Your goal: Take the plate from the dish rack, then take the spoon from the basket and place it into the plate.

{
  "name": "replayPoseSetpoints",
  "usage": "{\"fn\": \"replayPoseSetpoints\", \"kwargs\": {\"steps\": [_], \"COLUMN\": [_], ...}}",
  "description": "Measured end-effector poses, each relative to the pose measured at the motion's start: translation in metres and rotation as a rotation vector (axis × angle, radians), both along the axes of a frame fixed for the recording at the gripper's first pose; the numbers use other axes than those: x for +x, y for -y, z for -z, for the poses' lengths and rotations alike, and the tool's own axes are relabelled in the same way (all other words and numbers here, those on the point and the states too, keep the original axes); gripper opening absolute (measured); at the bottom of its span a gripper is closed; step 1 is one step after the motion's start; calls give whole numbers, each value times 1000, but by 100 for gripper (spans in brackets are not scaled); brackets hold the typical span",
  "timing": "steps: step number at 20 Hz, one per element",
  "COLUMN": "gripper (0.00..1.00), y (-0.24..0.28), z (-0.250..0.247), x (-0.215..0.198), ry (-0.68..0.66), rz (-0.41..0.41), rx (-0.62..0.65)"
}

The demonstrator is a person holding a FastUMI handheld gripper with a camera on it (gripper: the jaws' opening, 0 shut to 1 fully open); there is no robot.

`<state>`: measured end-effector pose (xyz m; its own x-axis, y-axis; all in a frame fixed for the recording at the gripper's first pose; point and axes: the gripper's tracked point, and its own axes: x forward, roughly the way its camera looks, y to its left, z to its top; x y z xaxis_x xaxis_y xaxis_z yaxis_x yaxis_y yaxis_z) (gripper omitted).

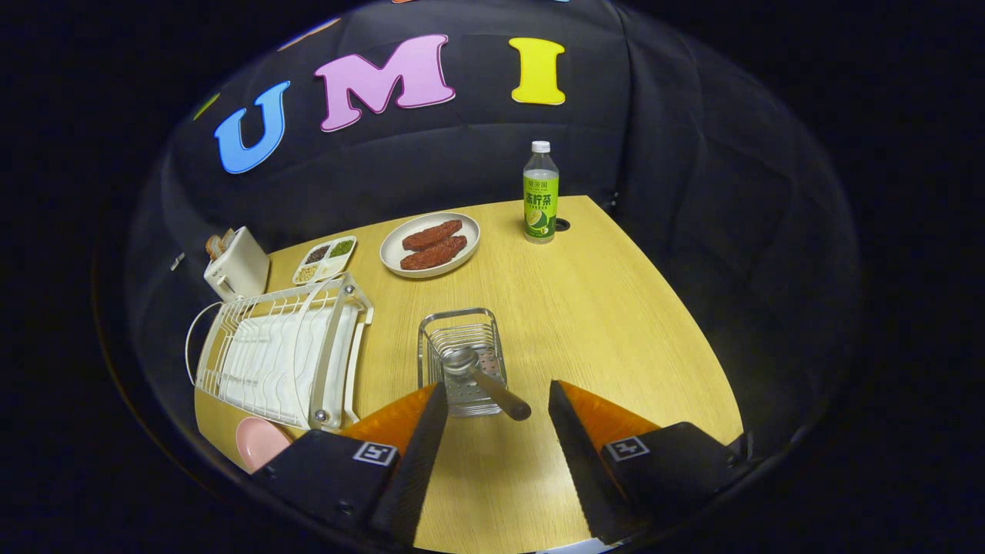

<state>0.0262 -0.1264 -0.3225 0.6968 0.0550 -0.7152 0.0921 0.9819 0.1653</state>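
From my remote seat I log the following. Gripper (496,400): fingers spread wide, pinching nothing, hovering above a bare stretch of table (616,308), which is pale wood-grain laminate with a rounded edge.

Basket (460,358): small wire-and-perforated-metal box, shiny, rectangular, standing just ahead of the fingers and slightly toward the left one. Spoon (481,373): metal, round bowl resting inside the basket, straight handle leaning out over the near rim so that its end sits in the gap between the fingertips. Nothing lies between the fingers and that handle.

Dish rack (281,354): white coated wire with a white tray under it, standing left of the basket, near it but apart. Pink plate (260,442): smooth, round, lying flat on the table at the rack's near corner, partly hidden by the left finger's housing.

Further back: a white toaster (237,265) with bread in its slots, beyond the rack; a white divided tray (325,259) holding grains and seeds in compartments; a pale round dish (429,244) with two reddish-brown oblong pieces of food; a clear bottle (541,194) with a green label and white cap, upright near the table's far edge, just beside a small dark hole (562,225) in the tabletop.
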Motion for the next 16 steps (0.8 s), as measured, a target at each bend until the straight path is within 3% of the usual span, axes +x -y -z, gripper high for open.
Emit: {"fn": "replayPoseSetpoints", "kwargs": {"steps": [3,5,6,7,12,16], "gripper": [63,42,25,26,10,10], "y": [-2,-3,-5,-10,-28,-29], "z": [3,6,6,7,2,-6], "x": [4,2,1,3,3,0], "ry": [-11,-29,-41,-45,-34,-34], "rz": [0,-8,-10,-15,-80,-71], "rx": [8,7,15,38,55,39]}}
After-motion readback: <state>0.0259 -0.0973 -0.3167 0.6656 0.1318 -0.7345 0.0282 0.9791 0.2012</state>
